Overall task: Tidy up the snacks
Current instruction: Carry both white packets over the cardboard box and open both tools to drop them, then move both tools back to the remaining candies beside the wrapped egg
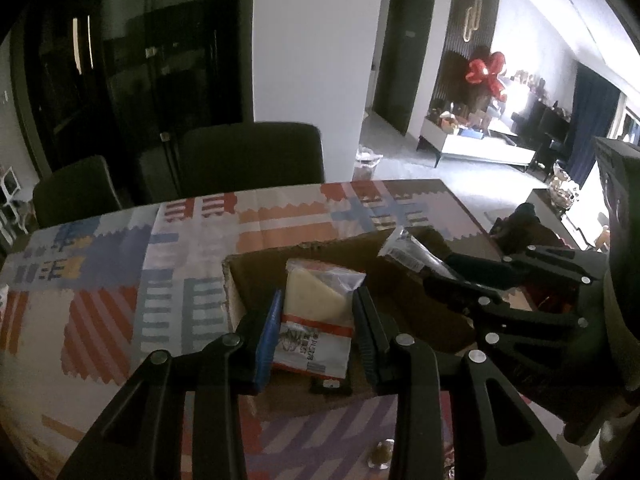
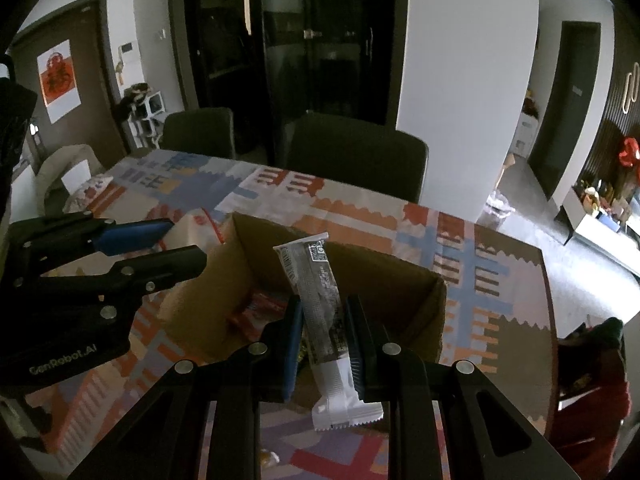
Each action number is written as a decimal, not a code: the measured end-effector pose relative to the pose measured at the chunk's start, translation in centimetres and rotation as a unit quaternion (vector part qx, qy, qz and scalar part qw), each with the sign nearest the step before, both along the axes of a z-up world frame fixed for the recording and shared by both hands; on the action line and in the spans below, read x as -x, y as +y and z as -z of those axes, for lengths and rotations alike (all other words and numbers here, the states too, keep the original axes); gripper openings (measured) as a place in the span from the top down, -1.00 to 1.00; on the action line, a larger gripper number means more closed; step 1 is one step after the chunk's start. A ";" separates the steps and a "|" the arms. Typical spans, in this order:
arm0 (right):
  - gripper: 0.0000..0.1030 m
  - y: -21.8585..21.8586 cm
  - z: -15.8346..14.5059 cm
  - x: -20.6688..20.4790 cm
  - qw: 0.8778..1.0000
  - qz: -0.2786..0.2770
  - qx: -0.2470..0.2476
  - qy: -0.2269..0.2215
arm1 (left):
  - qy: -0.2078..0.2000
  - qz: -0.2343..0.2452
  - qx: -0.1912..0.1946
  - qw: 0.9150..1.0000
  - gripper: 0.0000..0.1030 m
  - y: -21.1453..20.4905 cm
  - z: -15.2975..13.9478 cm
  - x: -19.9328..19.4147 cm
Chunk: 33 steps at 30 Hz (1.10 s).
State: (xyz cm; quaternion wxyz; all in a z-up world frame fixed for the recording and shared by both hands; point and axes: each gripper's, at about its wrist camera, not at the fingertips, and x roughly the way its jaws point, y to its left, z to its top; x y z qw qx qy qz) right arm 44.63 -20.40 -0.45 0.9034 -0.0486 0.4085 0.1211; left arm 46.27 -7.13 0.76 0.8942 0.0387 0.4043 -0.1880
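Both grippers are loaded and poised over the cardboard box (image 2: 400,280), which stands open on the patterned tablecloth (image 1: 120,264) at the near right part of the table; the step in hand appears to be depositing snacks into it. Left gripper (image 1: 316,332) is clamped on a clear pouch (image 1: 320,312) with a pale slab inside and a red-and-white label, held upright over the box's left wall. Right gripper (image 2: 324,340) is closed on a long grey-and-white wrapped bar (image 2: 320,300), tilted, its sealed end hanging below the fingers above the box opening. Red-wrapped items (image 2: 256,312) already lie inside the box. Judged next move: lower each item past the rim and let go, one at a time, since the two tools sit close together. Two dark chairs (image 1: 248,156) stand at the far edge, well apart. A small unidentified object (image 1: 380,454) rests on the cloth near the front
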 end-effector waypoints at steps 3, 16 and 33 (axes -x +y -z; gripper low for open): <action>0.37 -0.4 0.2 -0.5 1.000 0.016 0.007 0.001 | -0.001 -0.013 -0.003 1.000 -0.12 0.2 0.1 -0.2; 0.21 -0.7 -1.6 5.5 0.999 0.041 -0.002 -0.032 | -0.068 -0.007 -0.016 0.998 -0.21 0.8 -3.1 5.6; 0.21 -1.9 -2.4 14.8 0.995 0.075 -0.044 -0.055 | -0.090 0.024 -0.001 0.996 -0.25 0.8 -3.2 14.3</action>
